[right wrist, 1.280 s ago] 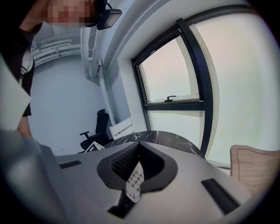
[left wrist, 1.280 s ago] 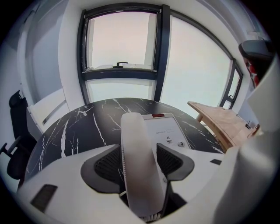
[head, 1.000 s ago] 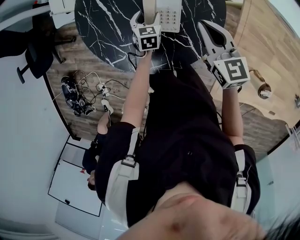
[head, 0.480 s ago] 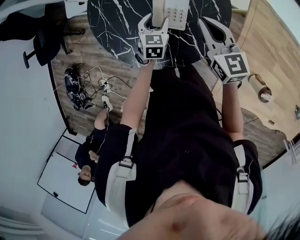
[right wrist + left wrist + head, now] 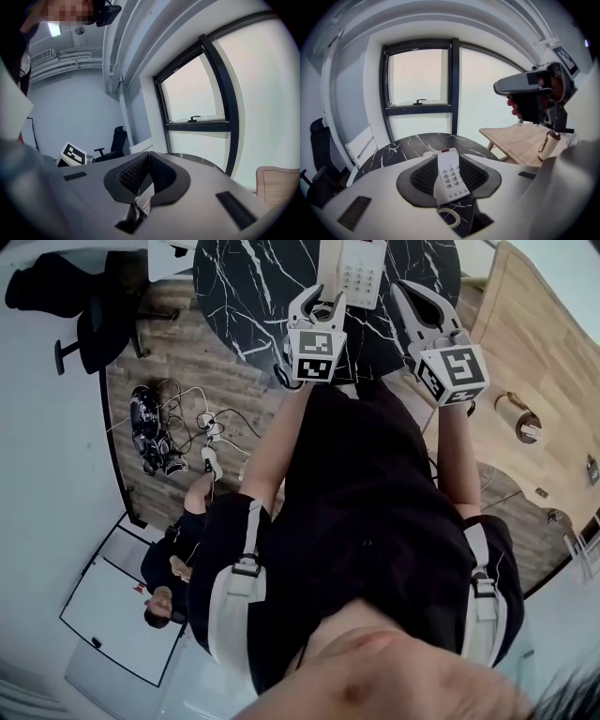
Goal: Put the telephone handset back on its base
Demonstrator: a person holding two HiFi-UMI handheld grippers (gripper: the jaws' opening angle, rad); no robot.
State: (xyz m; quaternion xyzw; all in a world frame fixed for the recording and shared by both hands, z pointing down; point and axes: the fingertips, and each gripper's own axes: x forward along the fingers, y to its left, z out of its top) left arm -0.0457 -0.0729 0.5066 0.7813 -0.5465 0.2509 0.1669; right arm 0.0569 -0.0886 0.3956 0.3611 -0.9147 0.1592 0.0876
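A white telephone (image 5: 361, 270) with its keypad up lies on the round black marble table (image 5: 253, 287). A white strip along its left side looks like the handset (image 5: 328, 257). My left gripper (image 5: 321, 298) hovers just short of the phone; its jaws are closing, with a gap still between them and nothing gripped. In the left gripper view the telephone (image 5: 450, 177) and its coiled cord (image 5: 450, 216) show through that gap, beyond the left gripper (image 5: 449, 168). My right gripper (image 5: 405, 287) is to the right of the phone. Its pads meet at the tips (image 5: 148, 153), with nothing seen held.
A light wooden table (image 5: 525, 334) stands to the right of the marble one. On the floor at left lie a tangle of cables and a power strip (image 5: 178, 432). A black office chair (image 5: 84, 324) stands at the far left. Another person (image 5: 173, 568) is low at left.
My left gripper has drawn back from the phone toward my body, and its jaws have narrowed. The right gripper kept its place beside the phone.
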